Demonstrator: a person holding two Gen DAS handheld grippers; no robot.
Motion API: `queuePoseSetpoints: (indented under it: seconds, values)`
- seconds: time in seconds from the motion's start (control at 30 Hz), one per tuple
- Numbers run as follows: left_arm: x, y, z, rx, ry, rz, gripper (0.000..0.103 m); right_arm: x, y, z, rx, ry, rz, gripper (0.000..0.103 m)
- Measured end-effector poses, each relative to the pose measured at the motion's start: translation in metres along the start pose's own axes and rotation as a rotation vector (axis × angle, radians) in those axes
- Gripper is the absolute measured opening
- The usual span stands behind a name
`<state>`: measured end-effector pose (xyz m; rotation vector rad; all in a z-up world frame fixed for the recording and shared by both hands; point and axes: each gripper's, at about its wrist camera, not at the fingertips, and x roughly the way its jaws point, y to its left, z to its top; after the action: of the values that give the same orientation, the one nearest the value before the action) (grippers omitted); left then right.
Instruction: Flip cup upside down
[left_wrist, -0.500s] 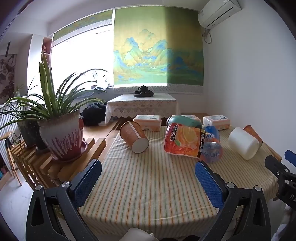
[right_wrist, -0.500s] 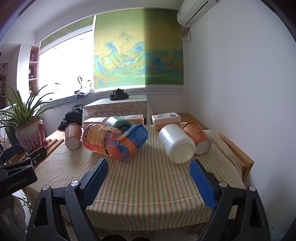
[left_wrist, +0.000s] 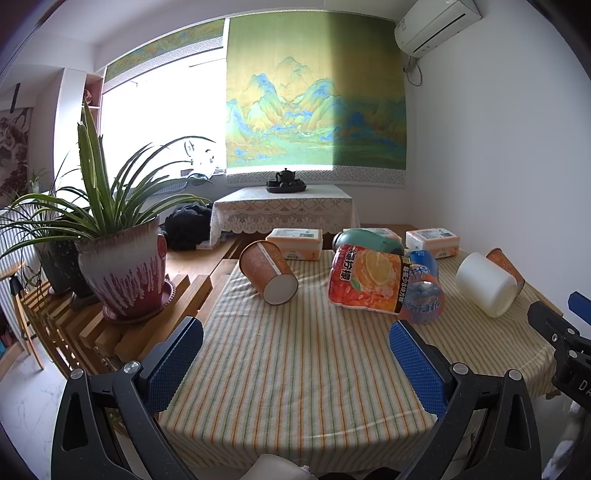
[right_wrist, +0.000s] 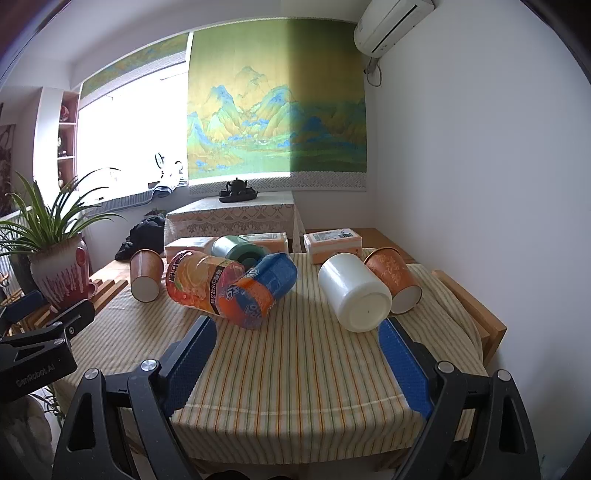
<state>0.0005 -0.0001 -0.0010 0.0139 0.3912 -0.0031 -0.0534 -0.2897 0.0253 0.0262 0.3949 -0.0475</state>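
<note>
both the left gripper (left_wrist: 295, 354) and right gripper (right_wrist: 297, 350) gape wide, holding nothing. the white plastic cup (right_wrist: 354, 291) lies on its side on the striped tablecloth (right_wrist: 295, 362), at the right gripper's one o'clock, touching an orange paper cup (right_wrist: 393, 278).

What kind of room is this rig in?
Most likely a home living or dining room: a table with a striped cloth, a potted plant by a bright window, a landscape hanging and a wall air conditioner.
</note>
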Motion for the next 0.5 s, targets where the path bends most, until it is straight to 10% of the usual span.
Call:
queuePoseSetpoints:
  seconds: [0.5]
  values:
    - [0.0048, 0.0059, 0.0, -0.001, 0.007, -0.003, 0.102, 0.0024, 0.0021, 0.0013, -0.004, 0.002, 0.002, 0.087]
